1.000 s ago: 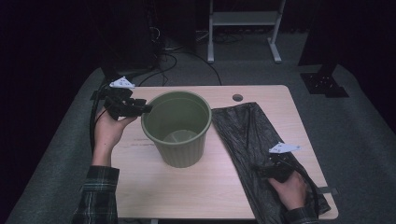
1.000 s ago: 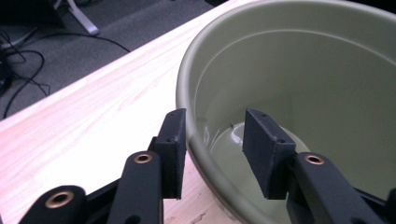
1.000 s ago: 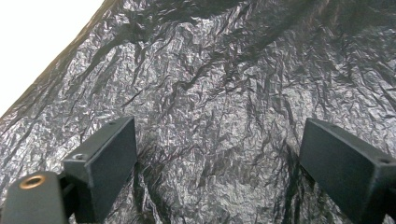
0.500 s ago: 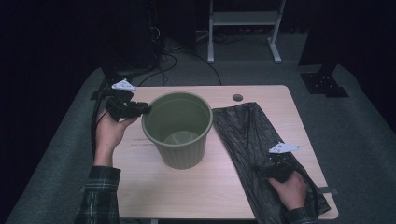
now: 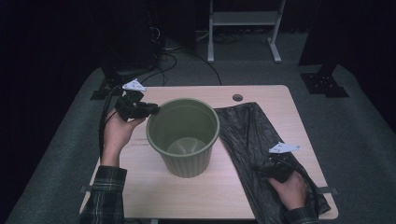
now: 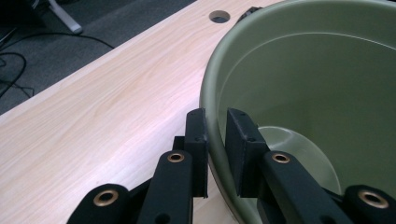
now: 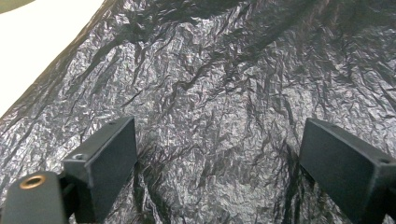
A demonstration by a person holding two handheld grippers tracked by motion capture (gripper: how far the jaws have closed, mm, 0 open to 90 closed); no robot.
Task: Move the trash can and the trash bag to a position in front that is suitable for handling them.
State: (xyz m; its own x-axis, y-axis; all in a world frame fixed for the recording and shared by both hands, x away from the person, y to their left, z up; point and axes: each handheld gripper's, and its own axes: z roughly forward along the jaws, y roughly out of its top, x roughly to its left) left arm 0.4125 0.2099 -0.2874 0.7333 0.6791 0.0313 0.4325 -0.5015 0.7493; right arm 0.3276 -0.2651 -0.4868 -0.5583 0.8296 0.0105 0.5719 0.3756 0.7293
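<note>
1. Olive-green plastic forms the bin [image 5: 183, 136], which stands upright near the middle of the wooden table [image 5: 154, 184], with its mouth facing up and its long axis vertical. The body narrows toward the base, and ribs run down the outer wall.
2. The left gripper [image 5: 150, 109] sits at the bin's left rim. In the left gripper view, one jaw lies outside the wall and the other inside, with the rim [image 6: 211, 93] between them; the left gripper [image 6: 215, 122] is clamped on the bin wall.
3. The bin interior is bare, and the round floor [image 6: 299, 154] is visible.
4. A black plastic bag [image 5: 254, 135] lies flat and crinkled on the right part of the table, just beside the bin. Its long axis runs from the far edge toward the person.
5. The right gripper [image 5: 261, 172] rests over the near end of the bag. In the right gripper view, its jaws stand wide apart above the bag [image 7: 210, 93], gripping nothing.
6. Faint printing on the table left of the bin is too small to read.
7. A round cable hole [image 5: 237, 97] lies near the table's far edge.
</note>
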